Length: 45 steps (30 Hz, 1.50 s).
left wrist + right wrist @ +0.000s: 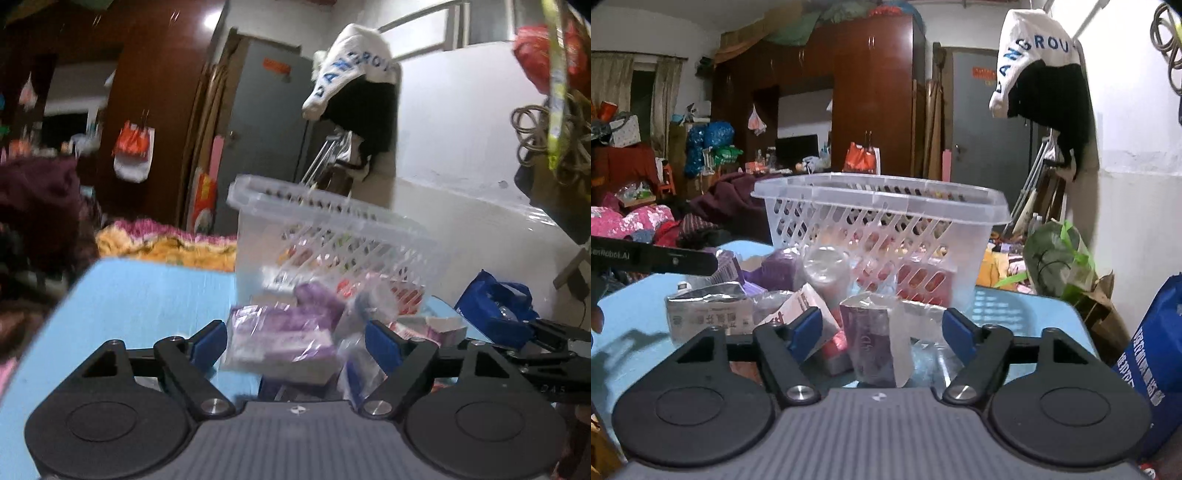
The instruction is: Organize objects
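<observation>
Clear basket (886, 221) behind packets (871, 343) on blue table (1034, 314)

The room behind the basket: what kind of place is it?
Probably a lived-in bedroom at home, used for storage too. A dark wardrobe stands at the back, flowered bedding lies on the left, and clothes hang on the wall by the door.

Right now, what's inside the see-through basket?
Through the lattice wall of the basket you can see red and pink packages low down. What they are is unclear, and the pile of packets in front hides the bottom.
</observation>
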{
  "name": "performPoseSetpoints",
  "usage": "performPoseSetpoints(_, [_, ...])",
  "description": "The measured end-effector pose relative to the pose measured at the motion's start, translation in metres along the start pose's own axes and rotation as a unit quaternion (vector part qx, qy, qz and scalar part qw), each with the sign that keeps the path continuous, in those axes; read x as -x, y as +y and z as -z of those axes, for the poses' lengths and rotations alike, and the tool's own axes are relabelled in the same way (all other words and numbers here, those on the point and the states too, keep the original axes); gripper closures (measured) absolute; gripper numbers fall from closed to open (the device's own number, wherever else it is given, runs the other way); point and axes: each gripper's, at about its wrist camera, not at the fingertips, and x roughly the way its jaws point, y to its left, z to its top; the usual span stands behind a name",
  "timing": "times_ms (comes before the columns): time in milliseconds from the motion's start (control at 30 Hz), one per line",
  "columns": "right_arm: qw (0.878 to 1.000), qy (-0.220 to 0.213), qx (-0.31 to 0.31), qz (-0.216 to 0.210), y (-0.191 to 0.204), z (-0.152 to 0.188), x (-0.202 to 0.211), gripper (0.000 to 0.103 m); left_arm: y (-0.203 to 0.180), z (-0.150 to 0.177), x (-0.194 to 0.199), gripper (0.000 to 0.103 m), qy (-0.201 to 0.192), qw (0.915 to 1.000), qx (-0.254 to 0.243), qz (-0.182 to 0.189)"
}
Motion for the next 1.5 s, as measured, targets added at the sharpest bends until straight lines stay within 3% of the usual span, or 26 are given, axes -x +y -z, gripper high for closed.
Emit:
performPoseSetpoints(167, [1.000, 0.016, 0.002, -0.010, 0.007, 0.009, -0.003, 0.044, -0.001, 0.001, -0.013, 0.018, 0.008, 0.9997, -0.014, -0.018])
performPoseSetpoints(300, [0.999, 0.036, 0.009, -0.006, 0.012, 0.013, -0.008, 0.044, -0.003, 0.003, -0.021, 0.018, 0.025, 0.9991, -0.025, -0.026])
performPoseSetpoints(433, [0.999, 0.040, 0.013, 0.000, 0.013, 0.013, -0.009, 0.056, -0.003, 0.004, -0.021, 0.019, 0.029, 0.9990, -0.022, -0.025])
performPoseSetpoints(500, [0.999, 0.038, 0.014, 0.010, 0.013, 0.013, -0.008, 0.067, -0.002, 0.007, -0.022, 0.027, 0.031, 0.9991, -0.020, -0.018])
performPoseSetpoints(600, [0.999, 0.035, 0.005, 0.008, 0.013, 0.019, -0.006, 0.068, 0.001, 0.009, -0.017, 0.028, 0.017, 0.9998, -0.009, -0.001])
performPoseSetpoints(667, [0.999, 0.027, 0.007, 0.016, 0.014, 0.024, -0.003, 0.080, 0.002, 0.010, -0.013, 0.028, 0.001, 0.9999, -0.003, 0.014])
performPoseSetpoints(800, [1.000, 0.003, -0.022, 0.001, 0.006, 0.025, 0.005, 0.089, 0.008, 0.011, -0.007, 0.028, -0.014, 0.9993, 0.013, 0.033])
performPoseSetpoints(933, [1.000, 0.002, -0.027, -0.002, 0.004, 0.024, 0.005, 0.089, 0.012, 0.010, -0.008, 0.028, -0.016, 0.9988, 0.028, 0.038])
performPoseSetpoints(1000, [1.000, 0.006, -0.013, 0.007, 0.006, 0.022, 0.004, 0.084, 0.011, 0.010, -0.008, 0.028, -0.016, 0.9987, 0.024, 0.041])
performPoseSetpoints(1067, [1.000, 0.001, -0.008, 0.019, 0.007, 0.018, 0.005, 0.059, 0.009, 0.010, -0.009, 0.028, -0.016, 0.9988, 0.020, 0.041])
performPoseSetpoints(1133, [1.000, 0.016, 0.008, 0.023, 0.007, 0.011, 0.000, 0.049, 0.009, 0.010, -0.010, 0.028, -0.013, 0.9988, 0.020, 0.044])
performPoseSetpoints(1300, [0.997, 0.063, 0.043, 0.003, 0.011, 0.001, -0.022, 0.051, 0.009, 0.012, -0.010, 0.028, -0.013, 0.9987, 0.017, 0.047])
performPoseSetpoints(1333, [0.997, 0.066, 0.046, -0.002, 0.012, 0.001, -0.024, 0.062, 0.009, 0.012, -0.011, 0.028, -0.012, 0.9987, 0.015, 0.047])
performPoseSetpoints(1500, [0.998, 0.046, 0.036, -0.006, 0.013, 0.006, -0.012, 0.063, 0.008, 0.013, -0.009, 0.028, -0.016, 0.9984, 0.010, 0.052])
